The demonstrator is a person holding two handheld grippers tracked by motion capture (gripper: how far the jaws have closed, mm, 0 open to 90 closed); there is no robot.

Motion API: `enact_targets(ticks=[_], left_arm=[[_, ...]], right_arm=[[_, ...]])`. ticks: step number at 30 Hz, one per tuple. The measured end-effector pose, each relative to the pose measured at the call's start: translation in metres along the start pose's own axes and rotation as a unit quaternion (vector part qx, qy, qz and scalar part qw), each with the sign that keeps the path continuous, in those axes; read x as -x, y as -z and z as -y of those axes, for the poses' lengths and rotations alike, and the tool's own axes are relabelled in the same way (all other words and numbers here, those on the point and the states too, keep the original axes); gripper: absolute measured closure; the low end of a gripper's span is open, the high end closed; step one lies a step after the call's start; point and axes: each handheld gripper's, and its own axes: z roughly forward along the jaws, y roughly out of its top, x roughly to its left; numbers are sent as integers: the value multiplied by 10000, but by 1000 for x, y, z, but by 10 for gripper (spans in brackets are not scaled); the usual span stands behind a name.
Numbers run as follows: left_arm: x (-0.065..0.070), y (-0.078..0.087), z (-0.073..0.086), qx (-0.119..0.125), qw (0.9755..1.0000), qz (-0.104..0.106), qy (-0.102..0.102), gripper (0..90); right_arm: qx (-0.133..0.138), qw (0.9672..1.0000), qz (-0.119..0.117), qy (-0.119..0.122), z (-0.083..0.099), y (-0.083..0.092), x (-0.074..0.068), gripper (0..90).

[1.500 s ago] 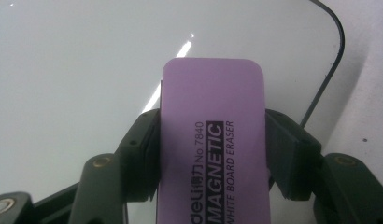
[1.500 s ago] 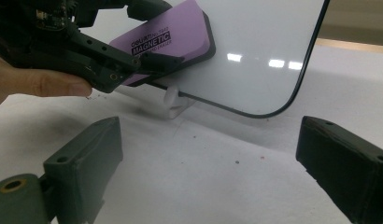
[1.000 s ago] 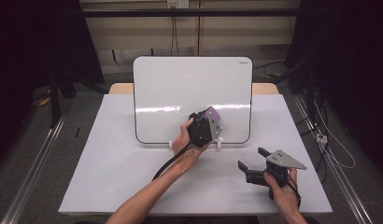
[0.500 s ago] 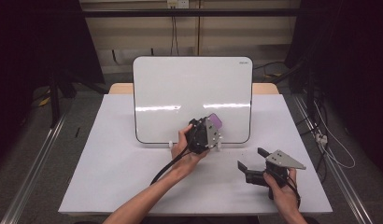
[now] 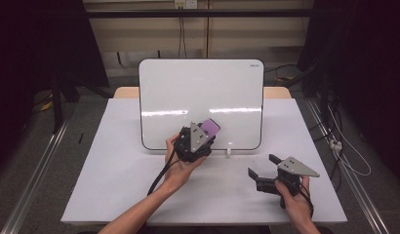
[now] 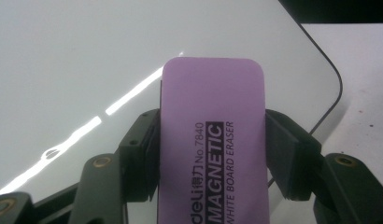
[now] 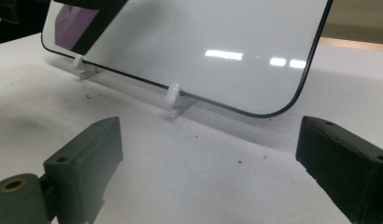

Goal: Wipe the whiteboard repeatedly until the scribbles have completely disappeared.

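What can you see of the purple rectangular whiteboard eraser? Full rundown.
The purple rectangular whiteboard eraser is a flat block with rounded corners and a matte, plastic-looking face printed in black: "deli No.7840 MAGNETIC WHITE BOARD ERASER". A dark layer edges its left side. The left gripper is clamped on its long sides, and its free end juts out past the jaws. It is held in front of the white glossy whiteboard, near the lower edge; whether it touches the board is unclear.

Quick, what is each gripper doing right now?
Left gripper: shut on the purple rectangular magnetic whiteboard eraser.
Right gripper: open, holding nothing, above the white table.
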Motion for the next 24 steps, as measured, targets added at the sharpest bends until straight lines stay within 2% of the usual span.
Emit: enact_targets(ticks=[3, 6, 11, 14, 16, 18, 24], left_arm=[[-6, 5, 3, 66, 9994, 132, 300, 412], [-11, 11, 7, 129, 9987, 178, 462, 412], [-20, 21, 14, 250, 9958, 313, 818, 412], [-24, 28, 17, 259, 9949, 299, 924, 412], [-26, 32, 18, 309, 9933, 356, 1056, 412], [-30, 37, 20, 368, 9906, 384, 1262, 412], [-36, 48, 28, 490, 9892, 353, 1337, 412]], right_arm=[[11, 10000, 9, 4, -1, -1, -1, 70], [5, 10000, -20, 26, -1, -2, -3, 70], [-8, 10000, -53, 8, -1, -4, -5, 69], [32, 10000, -86, -17, -2, -5, -6, 69], [47, 9999, -115, -12, -3, -6, -7, 70], [65, 9999, -131, -15, -4, -8, -9, 69], [40, 9997, -233, 27, -6, -16, -17, 68]])
